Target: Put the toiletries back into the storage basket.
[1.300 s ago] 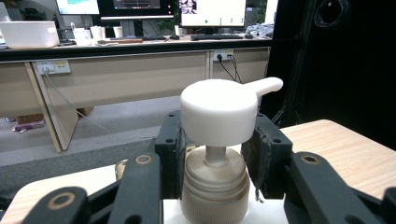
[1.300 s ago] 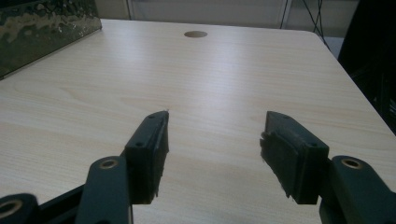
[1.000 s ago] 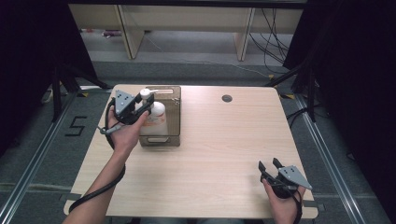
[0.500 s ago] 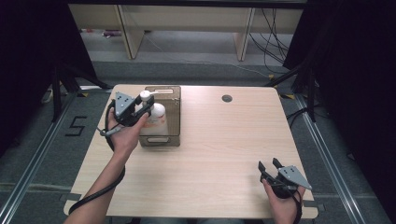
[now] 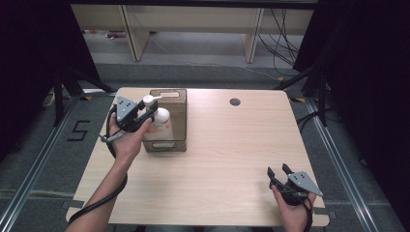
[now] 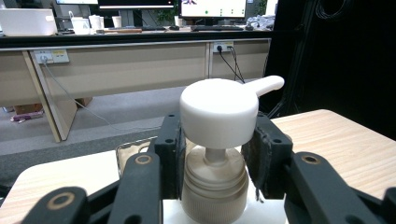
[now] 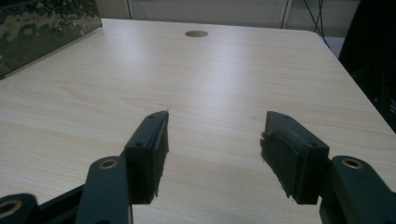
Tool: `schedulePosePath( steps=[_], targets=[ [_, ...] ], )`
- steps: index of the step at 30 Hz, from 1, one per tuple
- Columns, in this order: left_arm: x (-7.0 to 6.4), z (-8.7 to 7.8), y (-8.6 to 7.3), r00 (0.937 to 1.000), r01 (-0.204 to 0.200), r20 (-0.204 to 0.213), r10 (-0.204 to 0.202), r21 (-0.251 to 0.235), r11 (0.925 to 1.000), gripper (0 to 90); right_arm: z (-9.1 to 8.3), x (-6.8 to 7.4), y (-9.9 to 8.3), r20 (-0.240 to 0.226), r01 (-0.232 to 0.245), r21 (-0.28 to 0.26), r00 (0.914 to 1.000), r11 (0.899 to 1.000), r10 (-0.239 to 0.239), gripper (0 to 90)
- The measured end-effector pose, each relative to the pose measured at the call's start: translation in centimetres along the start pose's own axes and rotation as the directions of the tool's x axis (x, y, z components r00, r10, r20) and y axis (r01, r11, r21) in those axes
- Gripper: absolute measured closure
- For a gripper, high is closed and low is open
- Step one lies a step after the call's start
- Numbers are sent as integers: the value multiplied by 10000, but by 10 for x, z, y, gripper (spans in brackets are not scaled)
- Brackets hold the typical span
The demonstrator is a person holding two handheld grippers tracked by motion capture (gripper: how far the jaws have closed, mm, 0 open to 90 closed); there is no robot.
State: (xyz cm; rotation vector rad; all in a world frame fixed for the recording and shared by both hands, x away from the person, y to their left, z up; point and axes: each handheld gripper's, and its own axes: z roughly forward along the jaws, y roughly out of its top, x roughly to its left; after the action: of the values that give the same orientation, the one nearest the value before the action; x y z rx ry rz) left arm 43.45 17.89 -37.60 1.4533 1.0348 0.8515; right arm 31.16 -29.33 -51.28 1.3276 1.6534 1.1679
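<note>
The left claw grips a pump bottle by the neck, just under the white pump head. In the left gripper view its jaws press on either side of the bottle's neck, with the pump head above them and the spout pointing off to the right. The bottle stands upright at the left wall of a dark clear bin — whether its base rests on the bin's floor or hangs just above it cannot be told. The bin sits on the left half of the tabletop, toward the far edge. To the right of the bin, near the far edge, a small round hole is set in the tabletop. Well apart from the bin, at the near right corner, the right claw rests low in the person's hand — its jaws stand wide apart with nothing between them, over bare wood.
</note>
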Motion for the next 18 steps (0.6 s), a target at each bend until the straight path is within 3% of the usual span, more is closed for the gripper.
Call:
schedulePosePath(
  steps=[5,7,9,10,13,14,17,18],
  targets=[
    [-1,-1,-1,10000,-81,9,81,-94,9999,597,0,0,0,5,18,-29,10000,10000,-18,415],
    [-1,-1,-2,9999,-105,-22,105,-173,9998,591,-1,1,0,-37,-194,75,9998,9998,195,414],
    [-2,-1,-3,10000,-85,41,86,-248,9997,557,-1,2,0,-31,-311,107,9995,9995,311,414],
    [-3,-1,-3,10000,-72,39,73,-282,9996,528,0,0,0,-49,33,20,10000,10000,-32,414],
    [-4,-2,-2,9998,-191,-12,190,-335,9993,453,0,0,0,-25,68,-19,10000,10000,-68,413],
    [-4,-3,-2,9998,-193,-4,193,-347,9992,439,0,1,0,-23,-152,31,9999,9999,153,412],
    [-5,-7,-3,9999,-97,-67,94,-447,9990,402,0,1,0,-32,-187,58,9998,9998,187,412],
    [-6,-8,-4,9999,-72,-77,68,-486,9988,399,0,0,0,-15,27,-10,10000,10000,-27,411]
  ],
)
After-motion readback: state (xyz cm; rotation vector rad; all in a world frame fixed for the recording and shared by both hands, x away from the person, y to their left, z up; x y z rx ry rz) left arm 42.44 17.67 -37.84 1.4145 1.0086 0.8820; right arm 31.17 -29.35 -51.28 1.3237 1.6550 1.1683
